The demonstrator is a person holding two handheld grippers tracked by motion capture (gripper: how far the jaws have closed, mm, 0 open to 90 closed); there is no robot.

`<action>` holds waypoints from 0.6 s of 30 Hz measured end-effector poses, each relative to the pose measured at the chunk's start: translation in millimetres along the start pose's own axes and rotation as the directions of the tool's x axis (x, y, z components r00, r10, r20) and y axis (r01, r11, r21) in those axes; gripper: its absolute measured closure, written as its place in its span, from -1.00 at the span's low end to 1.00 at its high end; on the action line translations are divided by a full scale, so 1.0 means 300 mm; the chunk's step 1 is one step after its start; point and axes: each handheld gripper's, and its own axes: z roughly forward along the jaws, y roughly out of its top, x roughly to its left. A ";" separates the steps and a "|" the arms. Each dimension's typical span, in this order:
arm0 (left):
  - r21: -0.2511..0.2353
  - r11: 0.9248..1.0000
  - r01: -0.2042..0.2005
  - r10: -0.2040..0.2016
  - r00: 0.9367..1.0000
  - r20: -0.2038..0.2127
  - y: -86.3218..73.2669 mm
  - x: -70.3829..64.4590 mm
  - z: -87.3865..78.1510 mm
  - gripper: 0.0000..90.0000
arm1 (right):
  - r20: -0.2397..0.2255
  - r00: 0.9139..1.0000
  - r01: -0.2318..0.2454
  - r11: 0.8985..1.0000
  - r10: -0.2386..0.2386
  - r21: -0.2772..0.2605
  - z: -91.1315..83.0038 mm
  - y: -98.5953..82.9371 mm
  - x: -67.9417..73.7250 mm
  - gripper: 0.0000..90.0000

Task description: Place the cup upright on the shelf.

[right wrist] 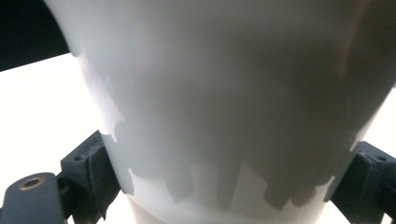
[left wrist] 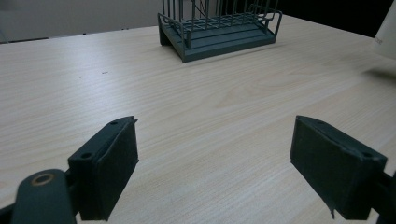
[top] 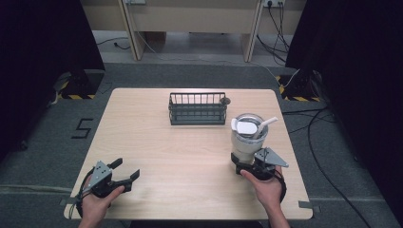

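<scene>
A pale tumbler (top: 248,137) with a clear lid and a white straw (top: 266,124) stands upright on the right side of the wooden table (top: 180,156). My right gripper (top: 249,161) holds it low on its body, one jaw on each side. In the right gripper view the tumbler's wall (right wrist: 224,93) fills the space between both pads. My left gripper (top: 127,168) rests near the front left corner, open, with bare wood between its jaws (left wrist: 215,158). The tumbler's edge (left wrist: 386,32) shows at the far right of the left gripper view.
A dark wire rack (top: 197,108) stands at the back middle of the table, also ahead of the left gripper (left wrist: 219,28). Cables lie on the floor to the right of the table. Grey carpet surrounds it.
</scene>
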 end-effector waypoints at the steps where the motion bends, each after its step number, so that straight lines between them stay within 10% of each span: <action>1: 0.000 1.000 0.000 0.000 1.000 0.000 0.000 0.000 0.000 -0.68 | -0.001 1.000 -0.002 1.000 0.002 -0.001 0.004 0.004 0.000 -0.74; 18: -0.004 1.000 0.007 -0.007 1.000 -0.004 0.000 0.004 -0.001 -0.68 | -0.012 1.000 0.004 1.000 -0.005 -0.017 0.073 0.069 0.005 -0.74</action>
